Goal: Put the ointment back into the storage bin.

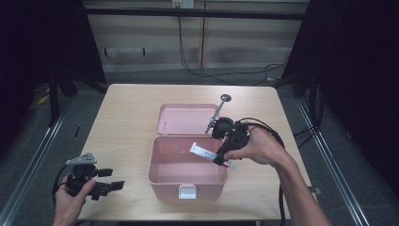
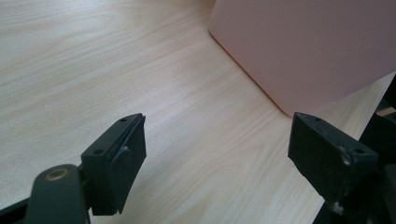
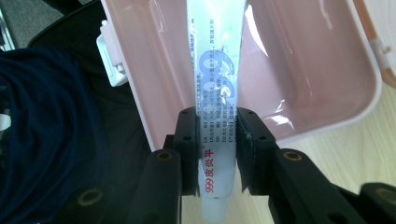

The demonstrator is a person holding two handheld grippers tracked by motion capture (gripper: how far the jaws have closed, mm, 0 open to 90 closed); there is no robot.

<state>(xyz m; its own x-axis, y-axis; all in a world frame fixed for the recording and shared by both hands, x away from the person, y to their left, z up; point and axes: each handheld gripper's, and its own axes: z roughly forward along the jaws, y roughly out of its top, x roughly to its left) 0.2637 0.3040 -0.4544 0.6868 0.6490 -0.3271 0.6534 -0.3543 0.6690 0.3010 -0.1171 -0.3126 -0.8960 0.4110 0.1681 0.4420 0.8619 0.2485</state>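
The ointment tube (image 3: 215,98) is clamped between the jaws of our right tool (image 1: 225,150) and hangs over the right rim of the open pink storage box (image 1: 162,175), most of its length already above the box's bare floor. In the right gripper view the pads pinch the tube across its flat width close to the capped end, where red print shows, and the crimped tail runs away from us over the pink interior. In the high view the tube's long axis lies across the box, tilted a little: the tail points toward the table's left and slightly away from us, the cap end toward our right hand, and it looks close to level. To do this step well, we judge that we should carry the tube further over the middle of the box, lower it until it lies nearly flat on the floor, and only then part the jaws, so it does not bounce or catch on the rim. We should keep the tool clear of the wall and of the hinged lid (image 1: 181,117) lying open behind. A grey rod with a round end (image 1: 226,98) juts from the right tool toward the back of the table (image 1: 127,113). Our left tool (image 1: 113,185) rests near the front left corner of the table, jaws wide apart with nothing between them, the box's outer wall (image 2: 308,46) ahead of it.
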